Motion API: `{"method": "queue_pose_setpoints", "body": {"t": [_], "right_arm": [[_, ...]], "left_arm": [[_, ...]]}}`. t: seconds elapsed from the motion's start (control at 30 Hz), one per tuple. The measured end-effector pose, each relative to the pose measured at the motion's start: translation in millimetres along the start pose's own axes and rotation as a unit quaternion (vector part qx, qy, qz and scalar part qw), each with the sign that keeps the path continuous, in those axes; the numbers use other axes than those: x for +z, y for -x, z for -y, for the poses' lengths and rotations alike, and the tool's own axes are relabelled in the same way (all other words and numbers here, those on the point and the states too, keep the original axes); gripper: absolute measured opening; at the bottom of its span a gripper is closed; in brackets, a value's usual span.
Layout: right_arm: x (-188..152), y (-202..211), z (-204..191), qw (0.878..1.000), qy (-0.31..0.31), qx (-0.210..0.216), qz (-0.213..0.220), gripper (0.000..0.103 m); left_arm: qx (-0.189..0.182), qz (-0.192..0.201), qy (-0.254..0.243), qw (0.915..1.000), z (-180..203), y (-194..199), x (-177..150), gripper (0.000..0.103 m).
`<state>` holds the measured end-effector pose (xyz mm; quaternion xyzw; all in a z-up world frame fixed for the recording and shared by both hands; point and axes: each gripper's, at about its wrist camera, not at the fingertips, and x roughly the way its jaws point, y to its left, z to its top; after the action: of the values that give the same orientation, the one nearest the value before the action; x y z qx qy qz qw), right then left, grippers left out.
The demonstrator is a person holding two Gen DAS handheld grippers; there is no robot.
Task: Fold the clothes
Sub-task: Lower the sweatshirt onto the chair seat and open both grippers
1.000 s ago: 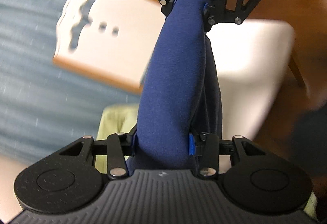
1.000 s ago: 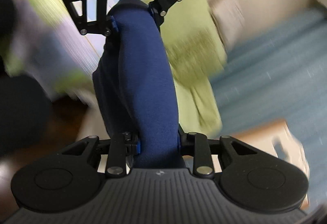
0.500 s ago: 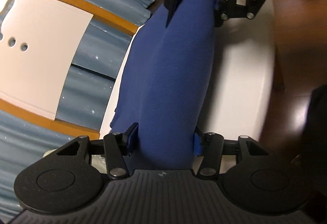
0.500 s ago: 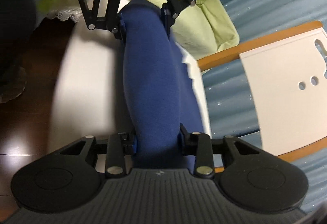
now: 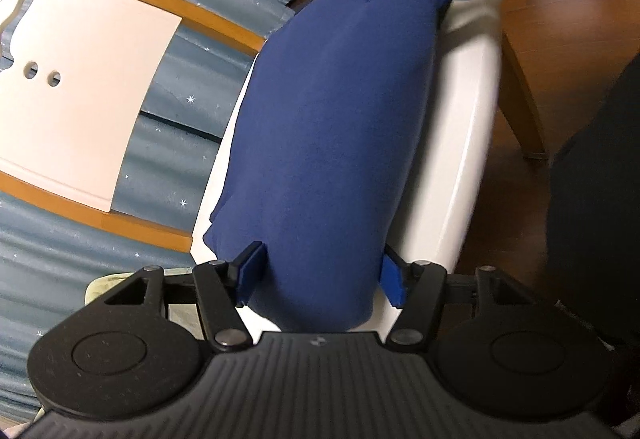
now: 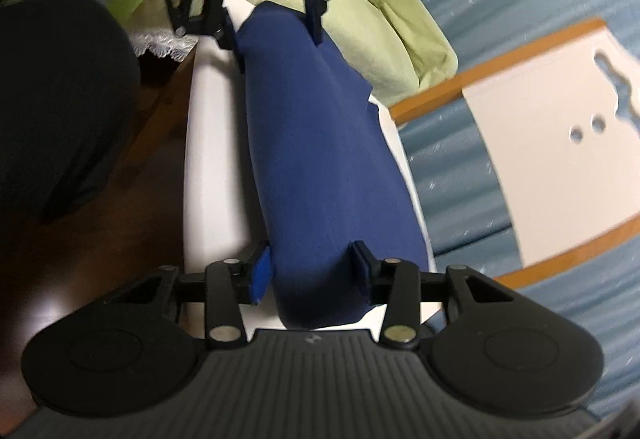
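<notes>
Cloth: a folded blue cloth (image 5: 332,143) lies lengthwise on the white stool (image 5: 476,127), between both tools.
Left gripper (image 5: 320,275): jaws apart at the near end, pads off the fabric.
Right gripper (image 6: 312,275): jaws apart, one pad brushing the cloth's end.
Nearby: green cushion (image 6: 380,39), blue bedding (image 5: 172,167).

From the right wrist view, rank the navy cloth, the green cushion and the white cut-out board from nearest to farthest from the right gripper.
1. Navy cloth: between the right gripper's fingers, lying on the white seat.
2. White cut-out board: off to the right, on the blue fabric.
3. Green cushion: ahead, past the cloth's far end.
</notes>
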<state>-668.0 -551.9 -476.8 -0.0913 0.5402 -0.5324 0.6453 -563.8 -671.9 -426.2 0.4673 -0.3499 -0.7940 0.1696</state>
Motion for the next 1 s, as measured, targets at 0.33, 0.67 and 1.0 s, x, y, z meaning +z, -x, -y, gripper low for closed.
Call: {"method": "queue_pose_setpoints", "body": {"t": [0.33, 0.67, 1.0], "right_arm": [[-1.8, -25.5, 1.0, 1.0, -0.007, -0.009, -0.001, 0.036], [-11.5, 17.7, 9.7, 0.995, -0.096, 0.001, 0.023, 0.039], [-18.9, 8.8, 30.8, 0.961, -0.272, 0.009, 0.048, 0.037]], "left_arm": [[0.012, 0.007, 0.01, 0.9999, 0.2, 7.3, -8.1, 0.066], [0.005, 0.018, 0.171, 0.9851, -48.2, 23.8, -28.9, 0.066], [-0.009, 0.015, 0.276, 0.9611, -50.6, 14.8, -34.9, 0.067]]}}
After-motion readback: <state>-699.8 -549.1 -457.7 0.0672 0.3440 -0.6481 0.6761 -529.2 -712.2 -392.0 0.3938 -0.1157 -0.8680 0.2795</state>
